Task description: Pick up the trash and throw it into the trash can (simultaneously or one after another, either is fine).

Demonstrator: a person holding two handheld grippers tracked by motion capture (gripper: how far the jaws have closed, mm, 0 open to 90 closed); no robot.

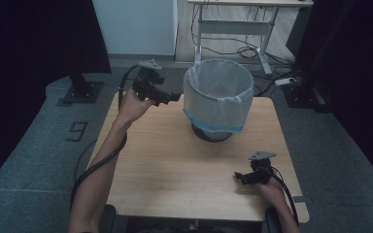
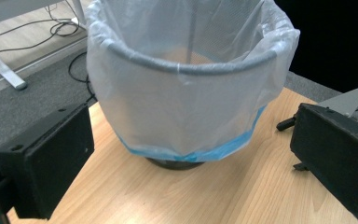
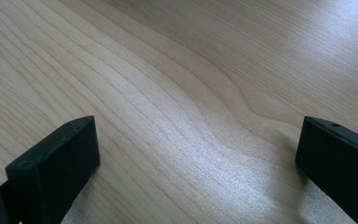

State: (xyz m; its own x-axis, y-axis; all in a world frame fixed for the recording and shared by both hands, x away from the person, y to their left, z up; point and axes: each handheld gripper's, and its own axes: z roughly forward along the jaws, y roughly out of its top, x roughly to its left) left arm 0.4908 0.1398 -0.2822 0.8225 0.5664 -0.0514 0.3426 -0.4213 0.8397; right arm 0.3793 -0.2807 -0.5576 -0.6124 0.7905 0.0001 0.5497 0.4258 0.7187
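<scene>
A round mesh waste bin lined with a clear plastic bag with a blue band stands upright at the back middle of the wooden table. My left gripper is raised at the back left, pointing at the bin's side, a short gap from it. In the left gripper view the bin sits beyond the gripper, whose jaws are wide apart and empty. My right gripper rests low at the front right, near the table's edge. Its jaws stand wide over bare wood, holding nothing.
A white desk frame with cables on the floor stands behind the table. A black stand base is at the back left. Grey carpet surrounds the table. The far gripper appears beside the bin in the left gripper view.
</scene>
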